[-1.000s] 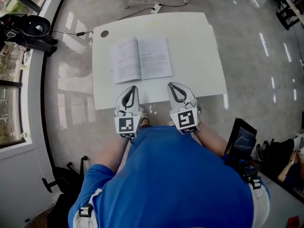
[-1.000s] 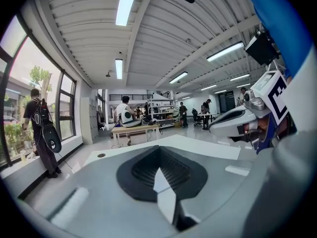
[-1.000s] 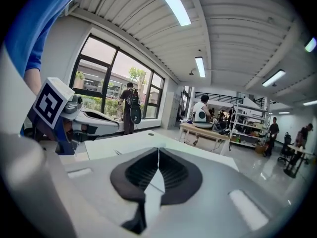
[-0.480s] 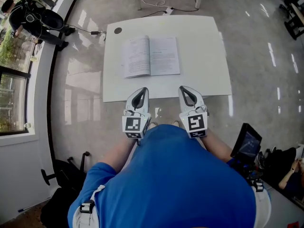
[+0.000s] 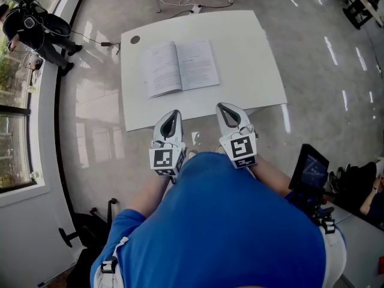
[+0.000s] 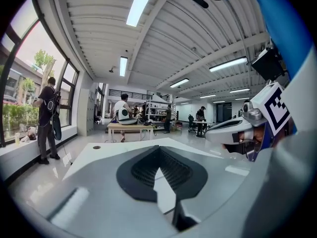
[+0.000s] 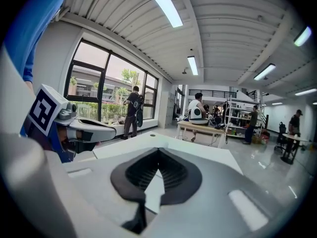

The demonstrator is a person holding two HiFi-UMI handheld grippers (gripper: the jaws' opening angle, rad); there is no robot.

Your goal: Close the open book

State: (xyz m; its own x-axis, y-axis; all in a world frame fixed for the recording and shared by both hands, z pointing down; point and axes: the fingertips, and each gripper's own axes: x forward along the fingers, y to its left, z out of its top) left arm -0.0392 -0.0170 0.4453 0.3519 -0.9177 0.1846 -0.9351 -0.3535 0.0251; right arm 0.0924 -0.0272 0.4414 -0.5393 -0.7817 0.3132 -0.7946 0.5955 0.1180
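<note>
The open book (image 5: 180,68) lies flat on the white table (image 5: 252,77), its pages up, toward the far left part of the top. My left gripper (image 5: 171,115) and right gripper (image 5: 225,107) hover side by side over the table's near edge, short of the book and apart from it. Both are shut with nothing between the jaws. The left gripper view shows its closed jaws (image 6: 158,151) pointing across the table. In the right gripper view the closed jaws (image 7: 157,153) do the same, and the book is hidden behind them.
A round black grommet (image 5: 135,39) sits in the table's far left corner. A dark tablet (image 5: 308,171) stands on the floor to my right. A person (image 5: 33,29) stands by the windows at the left. More people and tables (image 7: 200,125) fill the far room.
Both grippers have drifted a little together along the table's near edge, staying shut. The head view has swayed. The book lies open as before.
</note>
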